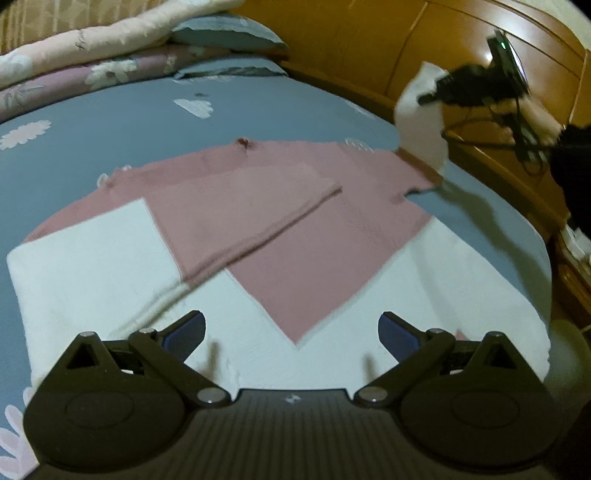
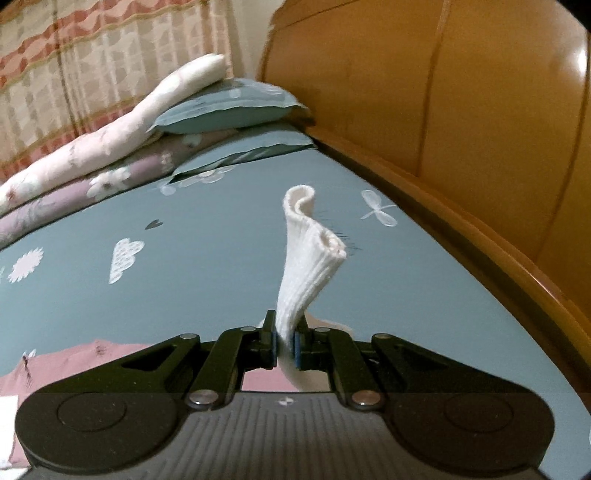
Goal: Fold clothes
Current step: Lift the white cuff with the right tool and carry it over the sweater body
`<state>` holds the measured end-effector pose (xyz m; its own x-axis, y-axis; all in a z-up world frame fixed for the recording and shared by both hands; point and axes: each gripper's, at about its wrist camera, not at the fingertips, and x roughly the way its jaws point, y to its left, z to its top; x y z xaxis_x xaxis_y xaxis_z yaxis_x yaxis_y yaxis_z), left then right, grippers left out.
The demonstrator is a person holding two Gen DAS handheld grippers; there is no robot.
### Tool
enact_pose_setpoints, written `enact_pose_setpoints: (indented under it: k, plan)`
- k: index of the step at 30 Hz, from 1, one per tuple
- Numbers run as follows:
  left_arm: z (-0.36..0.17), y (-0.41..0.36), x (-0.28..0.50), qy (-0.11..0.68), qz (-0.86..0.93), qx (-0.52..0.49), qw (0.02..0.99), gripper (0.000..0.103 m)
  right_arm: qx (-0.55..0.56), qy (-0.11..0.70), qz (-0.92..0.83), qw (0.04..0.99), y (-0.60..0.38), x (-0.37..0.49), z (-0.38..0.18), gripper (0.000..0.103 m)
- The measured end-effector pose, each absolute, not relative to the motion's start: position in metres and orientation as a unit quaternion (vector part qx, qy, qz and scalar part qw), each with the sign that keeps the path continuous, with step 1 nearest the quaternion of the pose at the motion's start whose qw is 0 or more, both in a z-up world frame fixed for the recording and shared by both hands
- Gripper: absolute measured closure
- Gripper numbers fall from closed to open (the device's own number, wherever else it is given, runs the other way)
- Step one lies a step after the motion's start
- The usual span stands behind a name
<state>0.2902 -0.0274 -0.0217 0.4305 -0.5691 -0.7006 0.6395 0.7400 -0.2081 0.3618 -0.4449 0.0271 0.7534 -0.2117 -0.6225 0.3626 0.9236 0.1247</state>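
The right tongs [image 2: 285,345] are pinched on the white ribbed cuff [image 2: 314,254] of the pink-and-white sweater [image 1: 295,236], lifting that sleeve off the bed [image 1: 92,118] on the side nearest the wooden headboard [image 2: 461,110]. The left tongs [image 1: 291,332] hang spread wide and hold nothing, just above the sweater's white hem. The sweater lies flat mid-bed, its other sleeve folded across its chest, pillows [image 1: 229,33] beyond it.

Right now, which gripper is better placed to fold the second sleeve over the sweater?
The right gripper. Its jaws are shut on the white cuff and hold it above the bed. The left gripper is open over the sweater hem, holding nothing.
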Motion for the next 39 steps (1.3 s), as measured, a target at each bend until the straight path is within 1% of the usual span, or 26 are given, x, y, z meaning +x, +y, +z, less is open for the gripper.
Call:
enact_pose_setpoints:
  k: [6, 30, 39]
  plan:
    - [-0.022, -0.02, 0.286, 0.397, -0.366, 0.042, 0.841, 0.004, 0.102, 0.322, -0.138, 0.931, -0.415, 0.368, 0.034, 0.094]
    - [-0.031, -0.008, 0.273, 0.417, -0.365, 0.063, 0.83, 0.004, 0.056, 0.343, -0.029, 0.937, -0.298, 0.404, 0.018, 0.094]
    - [-0.037, -0.002, 0.271, 0.434, -0.355, 0.073, 0.825, 0.004, -0.015, 0.355, -0.011, 0.935, -0.244, 0.41, 0.002, 0.094]
